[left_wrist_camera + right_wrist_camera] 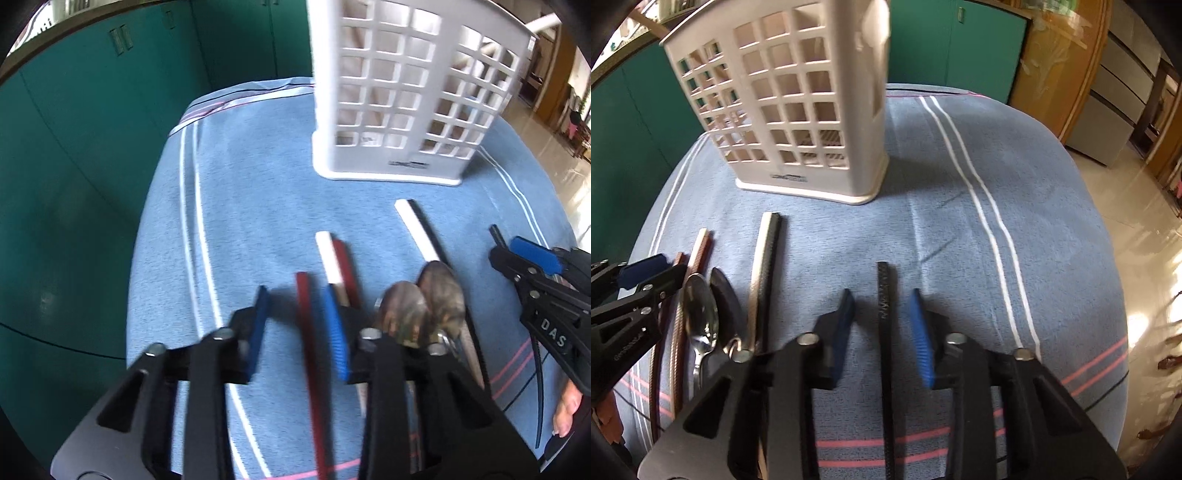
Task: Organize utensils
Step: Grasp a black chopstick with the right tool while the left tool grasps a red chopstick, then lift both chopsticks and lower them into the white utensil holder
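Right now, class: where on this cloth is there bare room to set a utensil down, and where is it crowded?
Free: the cloth right of the holder, past the white stripes; also the strip left of the red stick. Crowded: between the claws, where the spoons, white sticks and black stick lie close together.
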Demonstrator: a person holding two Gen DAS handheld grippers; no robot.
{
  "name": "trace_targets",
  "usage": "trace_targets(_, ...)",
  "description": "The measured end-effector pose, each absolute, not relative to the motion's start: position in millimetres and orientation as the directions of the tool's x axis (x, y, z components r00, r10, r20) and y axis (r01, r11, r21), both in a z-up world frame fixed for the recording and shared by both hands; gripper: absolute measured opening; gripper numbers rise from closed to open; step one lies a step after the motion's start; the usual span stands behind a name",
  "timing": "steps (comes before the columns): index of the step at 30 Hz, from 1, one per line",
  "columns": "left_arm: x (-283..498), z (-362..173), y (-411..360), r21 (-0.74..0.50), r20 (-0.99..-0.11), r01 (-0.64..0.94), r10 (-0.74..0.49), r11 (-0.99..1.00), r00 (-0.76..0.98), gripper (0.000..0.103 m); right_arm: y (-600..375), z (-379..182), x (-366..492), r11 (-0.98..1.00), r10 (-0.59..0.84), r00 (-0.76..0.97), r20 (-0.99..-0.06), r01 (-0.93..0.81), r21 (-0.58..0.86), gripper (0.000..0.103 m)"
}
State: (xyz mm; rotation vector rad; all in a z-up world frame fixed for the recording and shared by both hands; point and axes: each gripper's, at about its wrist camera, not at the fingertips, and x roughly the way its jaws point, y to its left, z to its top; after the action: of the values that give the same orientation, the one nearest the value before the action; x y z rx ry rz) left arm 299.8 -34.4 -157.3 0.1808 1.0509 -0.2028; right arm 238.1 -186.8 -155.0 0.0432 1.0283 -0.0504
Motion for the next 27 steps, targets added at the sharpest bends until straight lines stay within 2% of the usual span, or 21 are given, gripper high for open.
trace_targets(2, 298, -158, -37, 0.045, -0.873, 0.26, -0.089, 0.965, 0.48, 0.011, -182, -154, 234, 0.999, -0.013, 0.517, -0.856, 0.051, 0.016, 0.009)
trace_targets(3, 296, -158, -39, 0.044, -0.872, 0.264, -0.092, 0.964, 0.481, 0.008, -180, -154, 233, 0.999, -0.007, 0.516, -0.857, 0.043, 0.018, 0.007)
trace_targets(10, 283, -152, -26, -0.027, -0.864, 0.23, -0.139, 0.973, 0.483, 0.006, -180, -147, 209, 0.997, 0.044, 0.53, -0.847, 0.037, 0.075, 0.007)
trace_targets(16, 261, -114, -12, -0.052, -0.813, 0.223, -0.171, 0.973, 0.556, 0.006, -190, -112, 178, 0.992, 0.063, 0.595, -0.801, 0.049, 0.115, 0.007)
trace_targets(27, 203, 4, 12, -0.108, -0.596, 0.241, -0.257, 0.964, 0.761, 0.006, -204, 3, 114, 0.983, 0.129, 0.783, -0.608, -0.023, 0.179, 0.007)
